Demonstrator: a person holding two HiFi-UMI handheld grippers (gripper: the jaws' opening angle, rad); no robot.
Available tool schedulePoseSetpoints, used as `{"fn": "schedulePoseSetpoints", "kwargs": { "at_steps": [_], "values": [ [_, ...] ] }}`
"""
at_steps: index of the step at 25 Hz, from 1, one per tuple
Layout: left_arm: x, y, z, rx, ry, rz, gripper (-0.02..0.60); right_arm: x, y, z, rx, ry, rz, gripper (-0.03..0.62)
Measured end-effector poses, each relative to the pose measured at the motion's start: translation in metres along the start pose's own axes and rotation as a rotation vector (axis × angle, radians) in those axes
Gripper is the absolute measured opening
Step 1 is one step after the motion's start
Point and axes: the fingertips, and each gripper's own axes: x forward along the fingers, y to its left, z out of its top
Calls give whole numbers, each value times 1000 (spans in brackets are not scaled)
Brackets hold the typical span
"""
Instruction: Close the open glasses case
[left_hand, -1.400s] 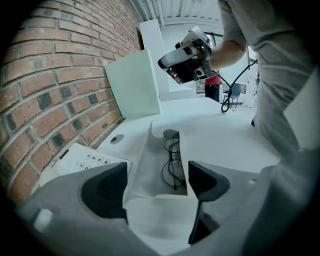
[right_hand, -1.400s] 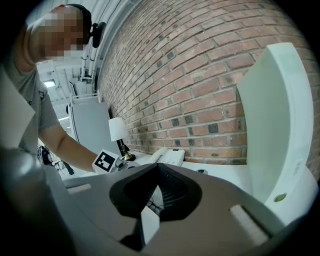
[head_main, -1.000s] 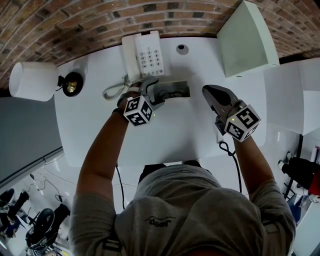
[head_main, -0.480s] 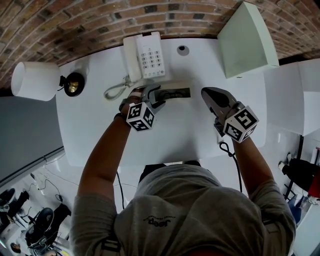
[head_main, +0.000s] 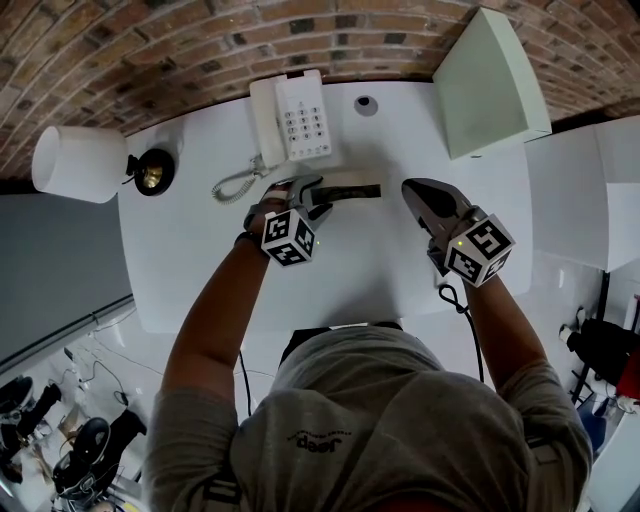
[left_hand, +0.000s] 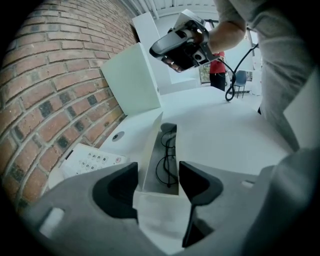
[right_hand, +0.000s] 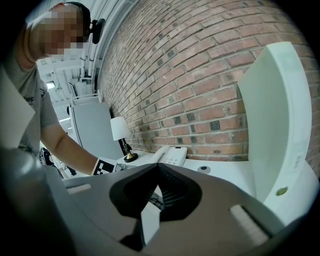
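Observation:
The white glasses case (head_main: 350, 188) lies on the white table (head_main: 200, 260) just below the phone. In the left gripper view its lid (left_hand: 150, 145) stands steeply up on the left, and dark-framed glasses (left_hand: 167, 160) lie in the narrow gap. My left gripper (head_main: 305, 190) (left_hand: 157, 180) straddles the case's near end, one jaw against the lid and the other against the base's side. My right gripper (head_main: 412, 190) (right_hand: 157, 172) hovers to the right of the case, shut and empty.
A white desk phone (head_main: 290, 118) (left_hand: 90, 161) sits by the brick wall, with a white-shaded lamp (head_main: 75, 162) at the far left. A pale green panel (head_main: 490, 80) (left_hand: 132, 82) leans at the back right. A round grommet (head_main: 365, 103) lies behind the case.
The left gripper's jaws have drawn closer together around the case, and the lid has swung up toward the base, so the opening is narrower. The right gripper has hardly moved.

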Motion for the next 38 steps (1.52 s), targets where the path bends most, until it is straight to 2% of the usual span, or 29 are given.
{"fn": "schedulePoseSetpoints", "kwargs": {
  "at_steps": [11,16,18,19,20,22,32,38],
  "values": [
    [-1,-2,0,-9,31,2,242,-10,0,3,8,-13,-6,9],
    [-4,-9,1,-6,39,-27,238,-13,2,5,6,-21,-7,9],
    [-5,-19,-1,-12,45,-71,210,-14,3,5,7,-21,-6,9],
    [-6,-25,-2,-24,47,-96,153,-14,4,5,8,-21,-6,9],
    [-6,-29,-2,-39,44,-110,175,-15,4,6,8,-20,-5,9],
    [-6,-30,-2,-62,40,-113,173,-15,6,7,6,-17,-5,9],
    [-6,-29,0,-82,47,-120,173,-20,8,8,6,-26,-9,9],
    [-7,-25,2,-171,7,-141,173,-23,10,10,6,-31,-8,9]
  ]
}}
